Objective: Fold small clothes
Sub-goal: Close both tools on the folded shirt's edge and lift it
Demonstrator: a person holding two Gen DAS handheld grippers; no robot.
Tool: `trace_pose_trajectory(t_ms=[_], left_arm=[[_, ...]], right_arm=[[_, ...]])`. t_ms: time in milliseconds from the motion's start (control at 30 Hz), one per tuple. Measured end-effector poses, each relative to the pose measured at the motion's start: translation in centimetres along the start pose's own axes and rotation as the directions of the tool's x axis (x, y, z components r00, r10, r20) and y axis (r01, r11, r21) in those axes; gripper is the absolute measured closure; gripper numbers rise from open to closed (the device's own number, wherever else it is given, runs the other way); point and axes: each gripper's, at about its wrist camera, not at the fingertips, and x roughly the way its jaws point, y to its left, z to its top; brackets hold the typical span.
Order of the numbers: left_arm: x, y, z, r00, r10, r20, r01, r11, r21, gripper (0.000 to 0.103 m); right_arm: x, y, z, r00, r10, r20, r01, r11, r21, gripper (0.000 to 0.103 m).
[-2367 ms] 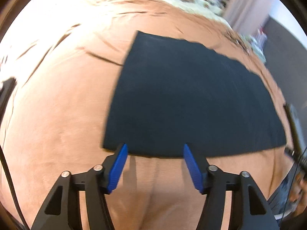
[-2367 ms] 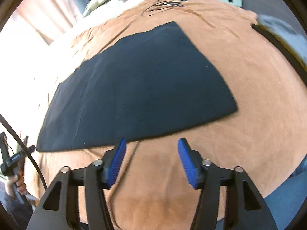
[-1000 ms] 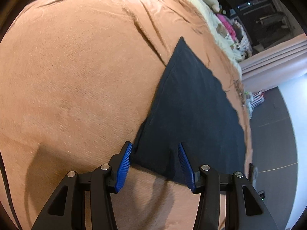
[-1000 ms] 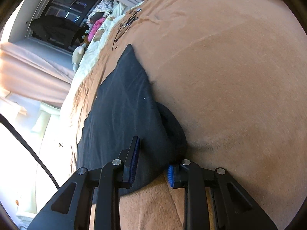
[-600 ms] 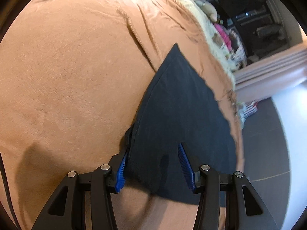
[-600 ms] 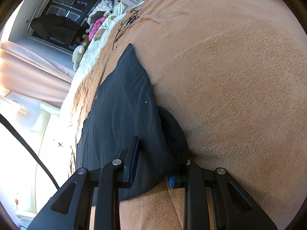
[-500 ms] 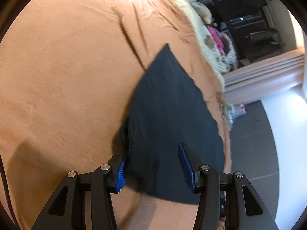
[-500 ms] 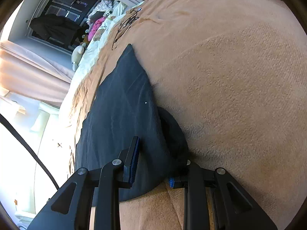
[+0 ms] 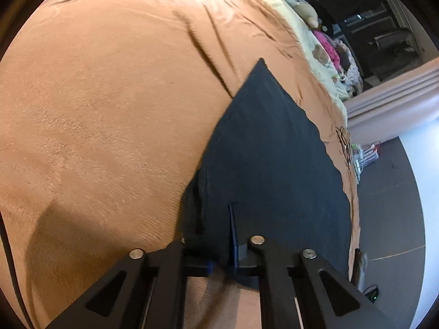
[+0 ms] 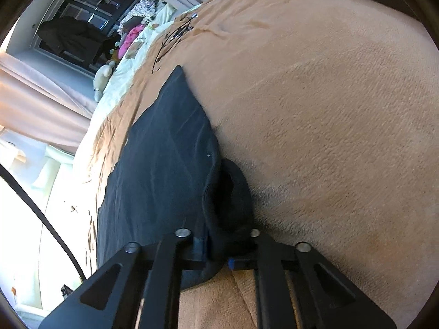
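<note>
My left tool (image 9: 223, 246) is clenched on the near corner of the dark cloth (image 9: 269, 164), the blue pads pressed together with a fold of fabric bunched between them. My right tool (image 10: 216, 249) is clamped the same way on the cloth's (image 10: 162, 164) other near corner, where the hem curls up into a small loop just ahead of the jaws.

From both grips the cloth runs away from me, lying flat on the tan blanket (image 9: 109, 109) that covers the bed, and narrows to a far corner in each view. The blanket is creased in a few long ridges beyond the cloth.

Past the bed's far edge I see a pale sheet (image 10: 129, 63) with soft toys (image 10: 103, 78) and a heap of pink clothes (image 10: 133, 34), then drawn curtains (image 9: 389, 96) and a grey floor (image 9: 389, 205).
</note>
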Motion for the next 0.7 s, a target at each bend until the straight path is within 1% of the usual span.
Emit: trace_pose_trajectory(t_ms=[100,200,300,333,467,700], left_arm=[[-0.4,-0.2,0.2,0.999,0.022,0.026,-0.023,0.999,0.023,0.098],[-1.0,-0.4,0.4,0.998,0.032,0.048,-0.034,0.999,0.033,0.100],[-1.9,-1.0,0.8,0.998,0.023,0.065,-0.027,0.998,0.056,0.100],[-2.3,-1.3,0.9,0.997,0.020,0.069,-0.025,0.997,0.067,0.100],[-4.0,-1.7,1.4,0.996,-0.003,0.089,-0.005,0.996,0.091,0.100],[-7.3,-0.5,1.3,0.994,-0.036,0.106,0.025,0.995,0.097,0.100]], right_arm=[[-0.6,0.8,-0.1,1.000,-0.007,0.012,0.007,1.000,-0.019,0.102],[-1.6,1.5,-0.1,1.000,0.012,0.029,-0.011,1.000,-0.019,0.103],[-2.4,2.2,-0.3,0.999,0.024,0.036,-0.023,0.999,-0.037,0.103],[-2.7,2.5,-0.4,0.999,0.009,0.045,-0.007,0.999,-0.036,0.103],[-3.4,3.0,-1.3,0.999,0.016,0.044,-0.013,0.998,-0.057,0.103],[-4.3,2.9,-3.1,1.000,0.018,0.024,-0.016,0.996,-0.084,0.103]])
